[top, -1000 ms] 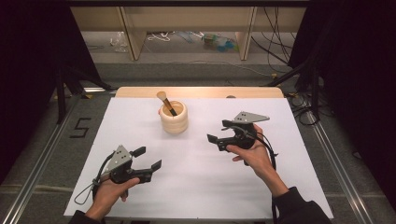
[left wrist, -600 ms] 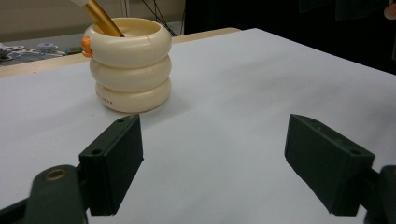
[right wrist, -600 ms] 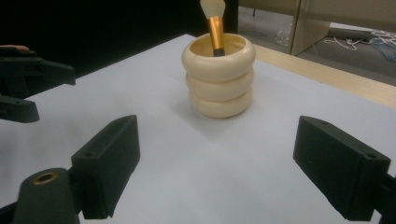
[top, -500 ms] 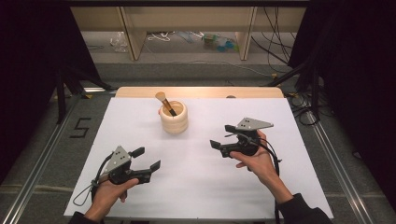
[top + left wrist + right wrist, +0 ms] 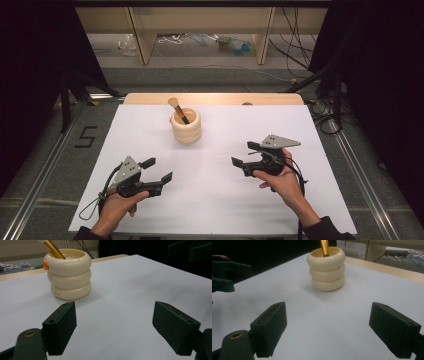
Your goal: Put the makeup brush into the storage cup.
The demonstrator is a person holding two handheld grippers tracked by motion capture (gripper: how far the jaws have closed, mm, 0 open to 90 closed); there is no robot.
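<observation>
White paper or cloth covers the table [image 5: 215, 200], with a strip of pale wood showing along its far edge. Toward the far middle of the white surface stands a cream-coloured cup [image 5: 186, 125] shaped like three stacked rings, upright. A brush [image 5: 178, 110] with a golden-orange handle stands inside it, leaning toward the far left in the high view.

The person's left hand [image 5: 116, 209] enters from the bottom edge and holds the left gripper [image 5: 157, 169] low over the near left part of the table, well apart from the cup. Its two black jaws are spread wide with nothing between them. In the left gripper view the jaws rise from the bottom corners, bare white surface lies between them, and the cup [image 5: 68, 274] sits ahead and to the left, with the brush handle [image 5: 52, 247] poking out of its mouth.

The person's right hand [image 5: 280, 176] holds the right gripper [image 5: 246, 153] over the near right part of the table, also well apart from the cup. Its jaws are likewise spread wide and hold nothing. In the right gripper view the cup [image 5: 327, 268] stands ahead near the centre, and the left gripper [image 5: 227, 271] appears dark at the left edge.

Beyond the table lie a grey floor, wooden furniture legs and loose cables [image 5: 175, 39].
</observation>
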